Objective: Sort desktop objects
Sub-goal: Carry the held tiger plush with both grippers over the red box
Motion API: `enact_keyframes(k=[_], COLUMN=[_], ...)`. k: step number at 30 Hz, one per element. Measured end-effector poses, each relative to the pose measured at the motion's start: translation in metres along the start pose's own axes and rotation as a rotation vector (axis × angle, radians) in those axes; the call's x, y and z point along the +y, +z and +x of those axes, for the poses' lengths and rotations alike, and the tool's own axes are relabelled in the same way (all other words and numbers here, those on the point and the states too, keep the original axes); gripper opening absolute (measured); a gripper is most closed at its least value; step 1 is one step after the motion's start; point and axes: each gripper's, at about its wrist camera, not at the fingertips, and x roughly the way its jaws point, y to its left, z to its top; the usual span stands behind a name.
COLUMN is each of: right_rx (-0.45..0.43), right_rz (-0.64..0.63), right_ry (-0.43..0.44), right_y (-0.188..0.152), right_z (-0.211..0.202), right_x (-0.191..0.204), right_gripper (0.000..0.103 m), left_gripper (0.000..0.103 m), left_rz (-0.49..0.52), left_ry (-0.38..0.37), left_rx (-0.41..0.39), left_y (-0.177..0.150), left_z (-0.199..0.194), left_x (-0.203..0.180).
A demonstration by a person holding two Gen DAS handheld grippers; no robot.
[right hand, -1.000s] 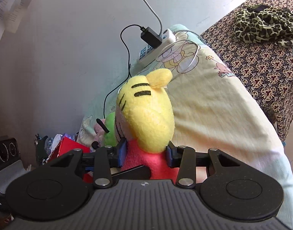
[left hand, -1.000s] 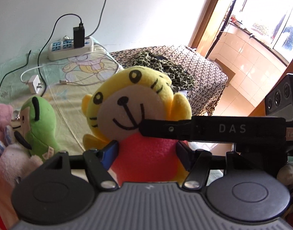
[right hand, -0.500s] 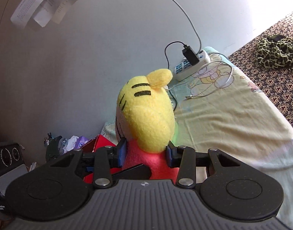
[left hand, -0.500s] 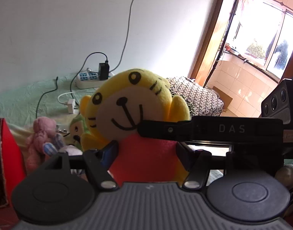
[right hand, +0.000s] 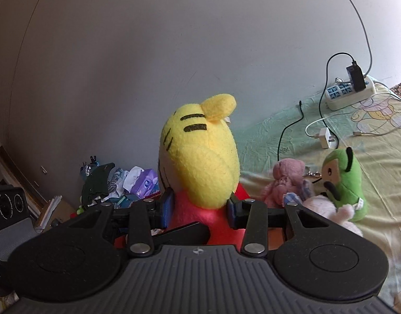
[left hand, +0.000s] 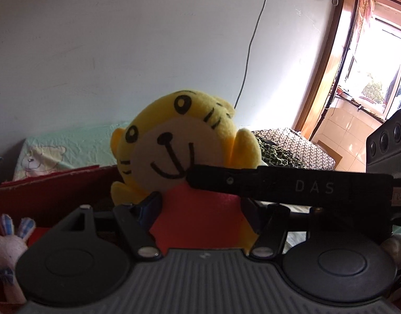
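Note:
A yellow tiger plush (left hand: pixel 174 146) with a red body is held in the air by both grippers. In the left wrist view it faces me, and my left gripper (left hand: pixel 200 209) is shut on the sides of its red body. A black finger (left hand: pixel 292 185) of the other gripper crosses in from the right under its chin. In the right wrist view I see the back of the tiger plush (right hand: pixel 200 157), with my right gripper (right hand: pixel 200 209) shut on its red body just below the head.
A red box (left hand: pixel 51 193) stands low at the left, with a pink bunny (left hand: pixel 6 248) beside it. On the bed sheet (right hand: pixel 383 157) lie a pink bear (right hand: pixel 286 180), a green plush (right hand: pixel 344 183), a white charger (right hand: pixel 326 137) and a power strip (right hand: pixel 349 93). A tissue pack (right hand: pixel 144 183) sits in clutter by the wall.
Both grippers have carried the tiger plush up and to the left, away from the bed. The red box has come into the left view; the power strip has left it. Both grips are unchanged.

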Motion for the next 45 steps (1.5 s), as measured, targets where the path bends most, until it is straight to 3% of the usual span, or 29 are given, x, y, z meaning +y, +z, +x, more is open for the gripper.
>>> enact_keyframes(k=[5,12,20,29,35,45], right_rx=[0.002,0.029,0.073,0.112,0.223,0.192], right_rz=[0.012,-0.061,-0.106,-0.183,-0.152,-0.177], right_ry=[-0.037,-0.188,-0.288,-0.350,-0.399,-0.400], right_y=[-0.012,-0.023,-0.024,-0.034,-0.044,-0.051], right_z=[0.031,0.062,0.084,0.114,0.132,0.137], right_x=[0.021,0.039,0.050,0.057,0.054,0.050], right_gripper=[0.043,0.042,0.042,0.042,0.042,0.040], left_gripper=[0.065,0.069,0.074,0.079,0.079,0.086], left_rz=[0.003,-0.026,-0.055,-0.126,-0.118,-0.097], left_ry=[-0.009,-0.039,-0.094,-0.096,-0.076,-0.037], left_rx=[0.026,0.031,0.035,0.082,0.140,0.159], left_y=[-0.005,-0.016,-0.016,-0.030,-0.045,-0.045], left_z=[0.001,0.014,0.029,0.043,0.050,0.061], left_x=[0.036,0.062,0.090,0.124,0.129,0.127])
